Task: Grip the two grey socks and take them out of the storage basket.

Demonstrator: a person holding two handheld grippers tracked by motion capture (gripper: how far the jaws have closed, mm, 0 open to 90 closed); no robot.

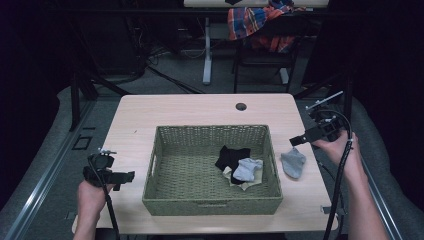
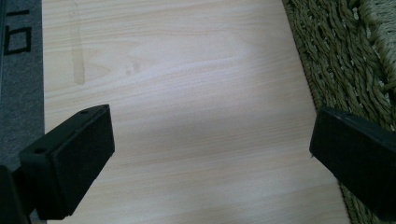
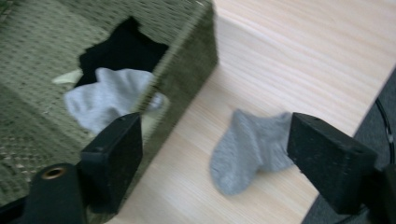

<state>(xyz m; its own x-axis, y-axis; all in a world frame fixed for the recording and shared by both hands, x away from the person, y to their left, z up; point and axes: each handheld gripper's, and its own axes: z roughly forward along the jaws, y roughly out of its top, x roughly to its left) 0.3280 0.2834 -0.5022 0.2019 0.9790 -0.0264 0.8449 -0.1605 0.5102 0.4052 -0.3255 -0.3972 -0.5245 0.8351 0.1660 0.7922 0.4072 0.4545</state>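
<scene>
A green woven basket [image 1: 212, 205] stands mid-table. Inside it lie a black sock [image 1: 231, 156], a pale blue-grey sock [image 1: 247, 169] and a cream one [image 1: 243, 185] beneath them. A grey sock [image 1: 293, 162] lies flat on the wood just right of the basket. My right gripper [image 1: 296, 141] hovers above that sock, open, with nothing between its jaws. In the right gripper view the grey sock [image 3: 243, 144] lies below the open gripper [image 3: 215, 158], beside the basket wall [image 3: 191, 65]. My left gripper [image 1: 129, 176] is open over bare wood left of the basket [image 2: 345, 60].
The wooden table [image 1: 200, 107] has a cable hole [image 1: 241, 106] near its far edge. Behind it stands a chair draped with a plaid cloth [image 1: 255, 22]. Dark frame posts flank the table, and grey floor runs along both sides.
</scene>
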